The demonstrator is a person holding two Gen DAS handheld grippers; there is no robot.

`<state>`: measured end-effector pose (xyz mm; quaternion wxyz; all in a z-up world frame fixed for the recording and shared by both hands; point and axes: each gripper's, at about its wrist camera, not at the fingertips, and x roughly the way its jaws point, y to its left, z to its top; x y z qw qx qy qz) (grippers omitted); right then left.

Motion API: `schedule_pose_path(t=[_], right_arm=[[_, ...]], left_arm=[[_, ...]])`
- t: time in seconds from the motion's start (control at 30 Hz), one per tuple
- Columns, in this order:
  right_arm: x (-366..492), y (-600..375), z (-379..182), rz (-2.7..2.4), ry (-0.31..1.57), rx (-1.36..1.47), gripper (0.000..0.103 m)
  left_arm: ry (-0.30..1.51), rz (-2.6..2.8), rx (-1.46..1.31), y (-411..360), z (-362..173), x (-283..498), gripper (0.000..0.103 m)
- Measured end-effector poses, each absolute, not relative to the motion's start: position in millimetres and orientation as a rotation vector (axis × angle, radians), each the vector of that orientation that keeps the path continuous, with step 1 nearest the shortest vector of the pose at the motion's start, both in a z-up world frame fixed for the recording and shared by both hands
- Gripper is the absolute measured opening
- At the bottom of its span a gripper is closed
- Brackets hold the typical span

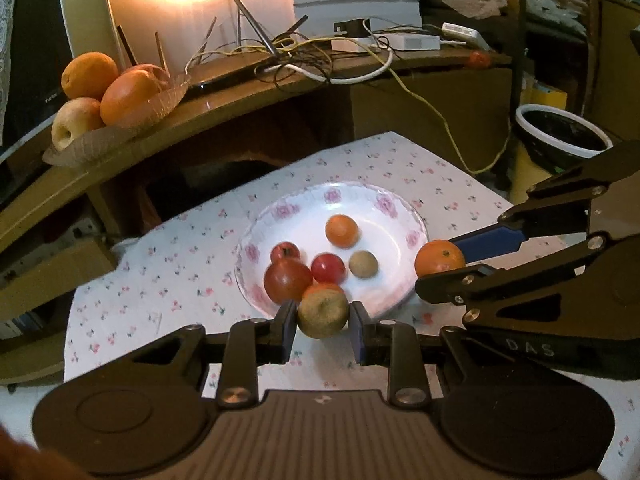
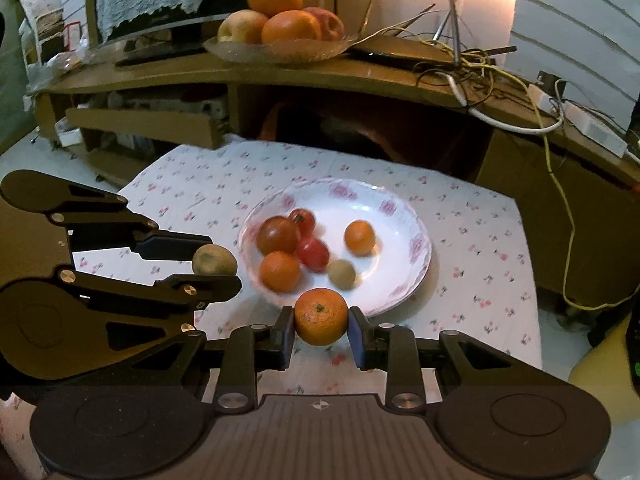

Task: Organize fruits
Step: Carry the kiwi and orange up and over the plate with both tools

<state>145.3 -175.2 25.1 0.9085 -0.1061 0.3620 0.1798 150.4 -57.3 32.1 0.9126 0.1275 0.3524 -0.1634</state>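
Note:
A white floral plate [image 1: 384, 204] [image 2: 404, 216] sits on the flowered cloth and holds several small fruits: red ones, oranges and a greenish-brown one [image 1: 363, 264] [image 2: 342, 274]. My left gripper [image 1: 323, 316] [image 2: 218, 266] is shut on a greenish-brown fruit [image 1: 323, 314] [image 2: 214, 261] at the plate's near-left rim. My right gripper [image 2: 321, 318] [image 1: 444, 264] is shut on an orange tangerine [image 2: 321, 316] [image 1: 439, 263] at the plate's near-right rim. Both fruits are held just above the cloth.
A wooden shelf [image 1: 240, 100] [image 2: 320, 76] behind the table carries a glass dish of large oranges and apples [image 1: 116, 88] [image 2: 280, 20], tangled cables [image 1: 304, 52] and adapters. A dark-lined bin [image 1: 560, 136] stands at the right.

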Motion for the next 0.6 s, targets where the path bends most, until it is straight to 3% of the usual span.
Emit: schedule_pose_path(t=[0.6], right_arm=[[202,-187,25,0.307,0.722,-0.163,0.031]], left_arm=[[0.704,-0.290,0.271,-71,29,213,0.032]])
